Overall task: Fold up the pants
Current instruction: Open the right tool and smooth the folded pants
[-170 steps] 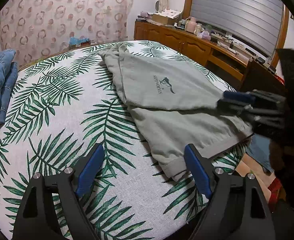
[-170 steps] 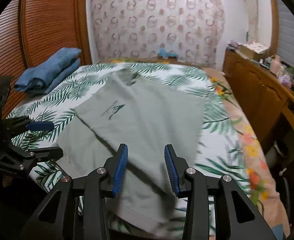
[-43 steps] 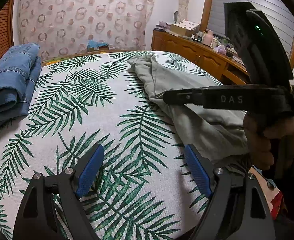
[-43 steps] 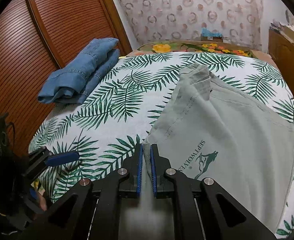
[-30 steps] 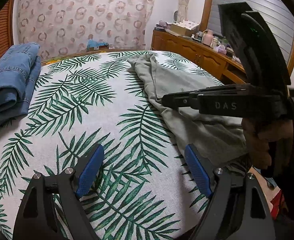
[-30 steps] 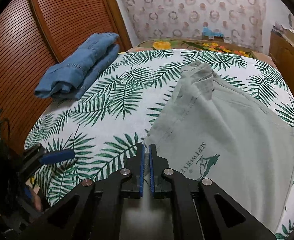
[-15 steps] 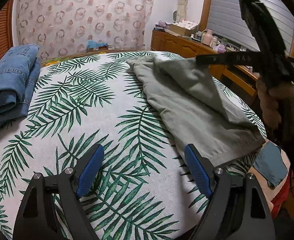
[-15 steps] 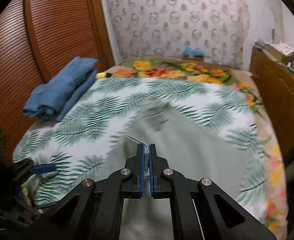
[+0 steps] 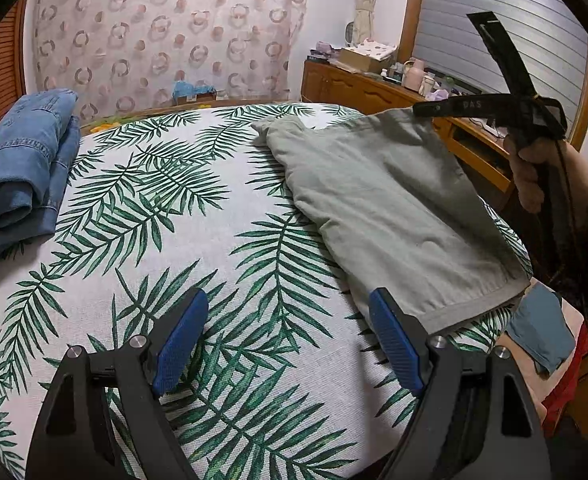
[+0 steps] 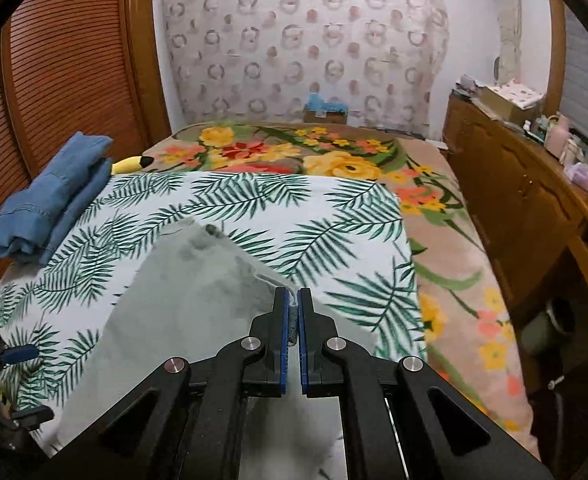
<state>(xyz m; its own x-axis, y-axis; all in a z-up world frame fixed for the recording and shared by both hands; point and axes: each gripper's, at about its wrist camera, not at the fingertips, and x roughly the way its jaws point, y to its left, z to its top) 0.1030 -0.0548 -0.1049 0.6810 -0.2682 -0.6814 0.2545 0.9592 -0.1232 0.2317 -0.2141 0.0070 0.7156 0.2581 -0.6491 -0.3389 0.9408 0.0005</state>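
Mid-fold: right hand-held gripper (image 10: 292, 316) pinches the grey pants (image 9: 389, 216) edge up off the bed (image 9: 142, 240); left hand-held gripper (image 9: 288, 340) gapes wide, empty.

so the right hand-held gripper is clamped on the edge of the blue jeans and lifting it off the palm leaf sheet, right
Not quite. The right hand-held gripper is clamped on the edge of the grey-green pants, lifting it off the palm leaf sheet. The right wrist view shows this; the blue jeans lie folded, untouched, at the side.
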